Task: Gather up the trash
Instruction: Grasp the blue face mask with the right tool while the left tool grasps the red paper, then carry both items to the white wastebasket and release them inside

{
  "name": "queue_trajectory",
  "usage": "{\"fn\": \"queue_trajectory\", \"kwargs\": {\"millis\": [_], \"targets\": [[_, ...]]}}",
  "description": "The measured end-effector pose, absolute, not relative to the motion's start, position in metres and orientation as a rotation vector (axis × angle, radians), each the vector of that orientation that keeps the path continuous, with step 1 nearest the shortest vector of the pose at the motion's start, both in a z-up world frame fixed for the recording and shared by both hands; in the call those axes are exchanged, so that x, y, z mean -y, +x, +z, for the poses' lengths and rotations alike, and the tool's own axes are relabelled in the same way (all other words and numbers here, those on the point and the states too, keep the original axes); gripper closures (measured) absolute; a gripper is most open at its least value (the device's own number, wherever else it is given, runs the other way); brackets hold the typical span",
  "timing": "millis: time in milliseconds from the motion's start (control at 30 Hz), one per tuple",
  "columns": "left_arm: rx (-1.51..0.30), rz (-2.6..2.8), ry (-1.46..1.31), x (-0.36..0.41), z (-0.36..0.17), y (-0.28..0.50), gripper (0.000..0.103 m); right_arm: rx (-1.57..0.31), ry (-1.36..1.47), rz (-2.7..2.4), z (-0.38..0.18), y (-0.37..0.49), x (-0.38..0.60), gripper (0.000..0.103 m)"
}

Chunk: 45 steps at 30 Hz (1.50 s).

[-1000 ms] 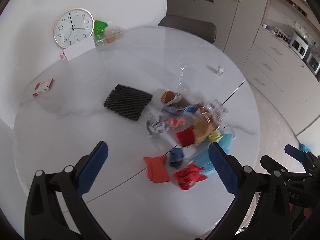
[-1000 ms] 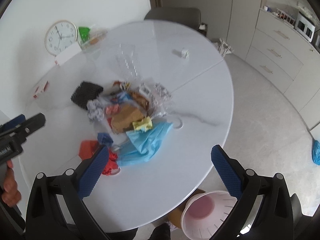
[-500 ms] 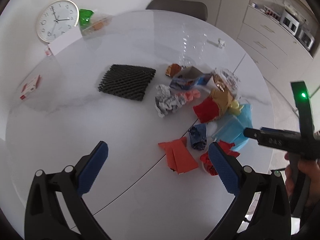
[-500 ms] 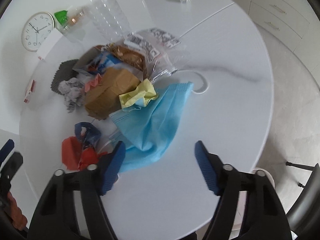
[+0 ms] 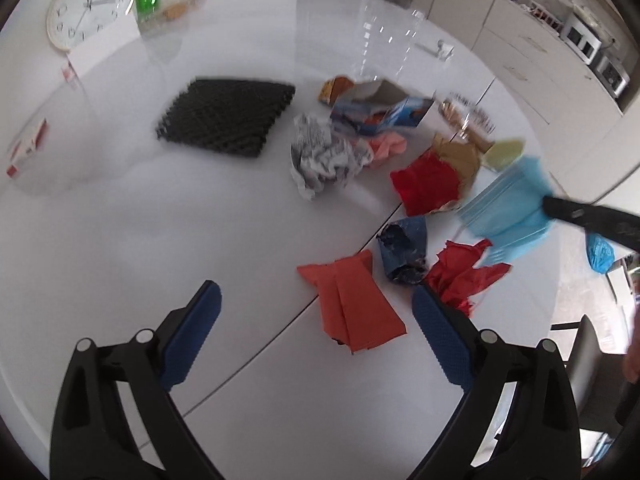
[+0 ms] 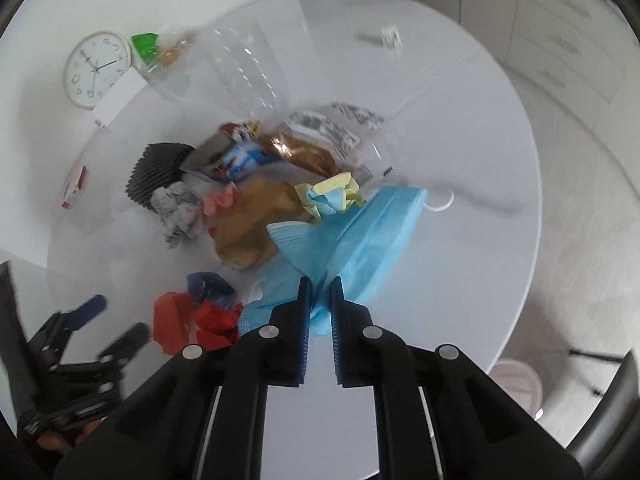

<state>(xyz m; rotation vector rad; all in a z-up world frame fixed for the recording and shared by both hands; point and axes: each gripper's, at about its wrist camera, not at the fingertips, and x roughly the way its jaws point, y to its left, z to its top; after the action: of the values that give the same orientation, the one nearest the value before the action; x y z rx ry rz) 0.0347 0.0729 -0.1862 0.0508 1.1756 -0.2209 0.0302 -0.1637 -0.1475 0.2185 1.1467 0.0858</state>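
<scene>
Right gripper [image 6: 319, 300] first: its blue fingers [image 6: 305, 300] are pinched nearly together on the near edge of the blue face mask [image 6: 360, 232], and the fabric bunches up between them. From the left wrist view the same mask [image 5: 508, 204] hangs off the dark tip of that gripper [image 5: 556, 208] at the right edge of the white round bench [image 5: 160, 240]. The mask drapes back toward the trash heap, touching a crumpled yellow paper [image 6: 332, 194] and a brown paper bag [image 6: 252, 232] just behind it. Left gripper [image 5: 316, 320] now: fingers [image 5: 192, 336] spread wide and holding nothing, hovering over the bench with a folded orange paper [image 5: 352, 304] lying between and just ahead of them. Right beside that sit a dark blue wrapper [image 5: 404, 248] and a crumpled red paper [image 5: 464, 272], the latter close to the right finger. Further out, a red sheet [image 5: 428, 184], a ball of grey printed paper [image 5: 324, 156], a pink scrap [image 5: 388, 146] and a blue carton [image 5: 380, 112] cluster mid-bench. A black mesh mat [image 5: 228, 116] lies apart to the left, a clear plastic cup [image 5: 384, 40] stands behind the heap, and a wall clock [image 5: 90, 2] leans at the far rim. A pale bin [image 6: 516, 384] shows on the floor past the bench edge.
</scene>
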Motion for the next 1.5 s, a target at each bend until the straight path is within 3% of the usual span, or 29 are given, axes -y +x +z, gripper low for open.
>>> {"fn": "queue_trajectory", "kwargs": {"millis": [267,433,633,900,1233,1333,1500], "targets": [[-1.242,-0.211,-0.029,-0.068,-0.211,0.043,0.028,-1.054,0.097,0.107,-0.111,0.029,0.153,0.092],[-1.274,-0.217,-0.08,-0.069,-0.222,0.045,0.05,-1.017,0.108,0.12,-0.094,0.025,0.153,0.092],[-1.269,-0.23,-0.111,-0.072,-0.226,0.046,0.069,-1.033,0.15,0.164,-0.086,0.018,0.161,0.092],[-1.22,-0.236,-0.117,-0.083,-0.22,0.043,0.073,-1.115,0.157,0.171,-0.106,-0.005,0.167,0.092],[-1.166,-0.277,-0.076,-0.093,-0.184,0.021,0.073,-1.064,0.252,-0.061,-0.09,-0.078,0.25,0.092],[-1.144,-0.319,-0.048,-0.084,-0.164,0.016,0.073,-1.127,0.274,-0.162,-0.116,-0.101,0.279,0.09],[-1.099,-0.46,0.041,-0.045,-0.127,-0.002,0.073,-1.281,0.376,-0.29,-0.208,-0.139,0.318,0.09]]}}
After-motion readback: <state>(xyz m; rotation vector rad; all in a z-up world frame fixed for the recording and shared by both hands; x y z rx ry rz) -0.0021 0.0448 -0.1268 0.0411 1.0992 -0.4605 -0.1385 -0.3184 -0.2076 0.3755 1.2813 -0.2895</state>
